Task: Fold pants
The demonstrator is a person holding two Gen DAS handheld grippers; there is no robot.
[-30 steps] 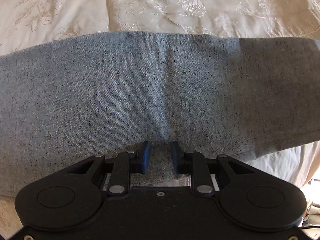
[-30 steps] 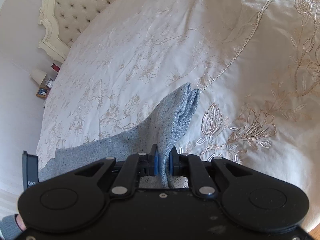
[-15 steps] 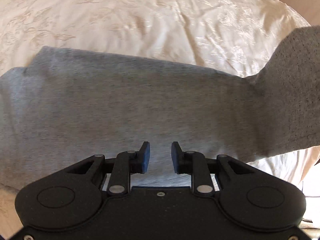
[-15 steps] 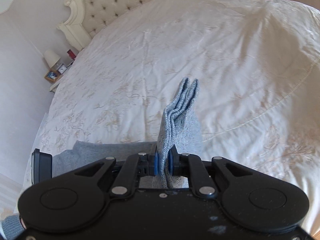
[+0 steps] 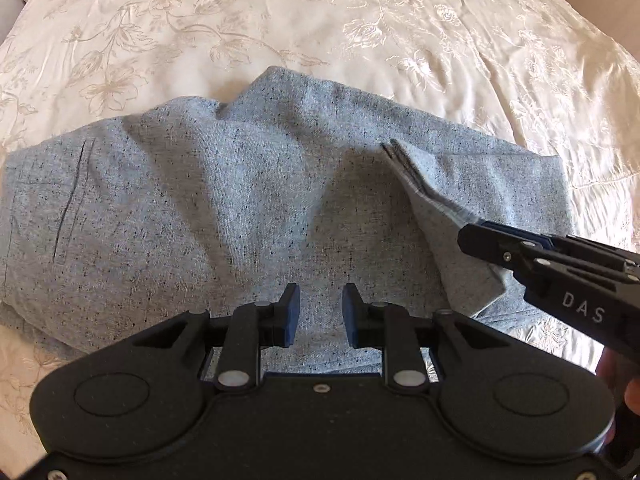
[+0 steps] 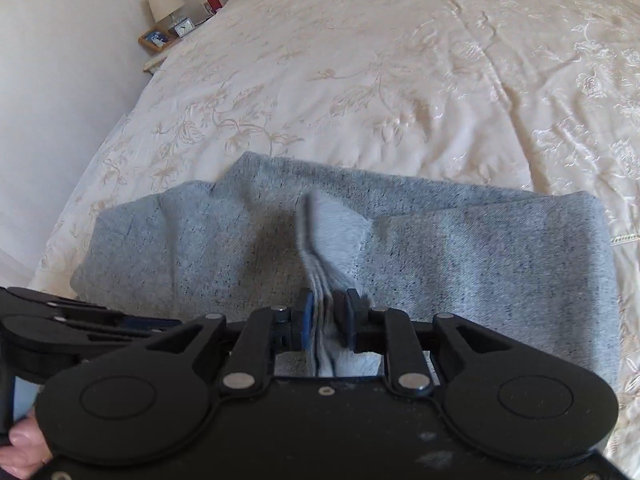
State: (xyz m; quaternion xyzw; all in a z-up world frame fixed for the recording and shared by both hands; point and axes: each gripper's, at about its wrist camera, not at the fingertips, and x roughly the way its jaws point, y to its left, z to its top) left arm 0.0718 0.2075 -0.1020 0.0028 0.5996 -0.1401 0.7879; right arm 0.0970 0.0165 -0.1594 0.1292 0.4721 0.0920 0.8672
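The grey speckled pants lie folded on the cream bedspread, and also show in the right wrist view. My left gripper is open and empty, just above the near edge of the pants. My right gripper is shut on the pants' leg ends, a stack of hem layers held over the folded body. In the left wrist view the right gripper comes in from the right with the hems in its jaws.
The embroidered cream bedspread stretches far beyond the pants. A bedside table with a lamp, clock and frame stands by the wall at the far left. A white wall runs along the bed's left side.
My right gripper has carried the leg ends over onto the body of the pants, folding them in half. My left gripper stayed open and pulled back slightly.
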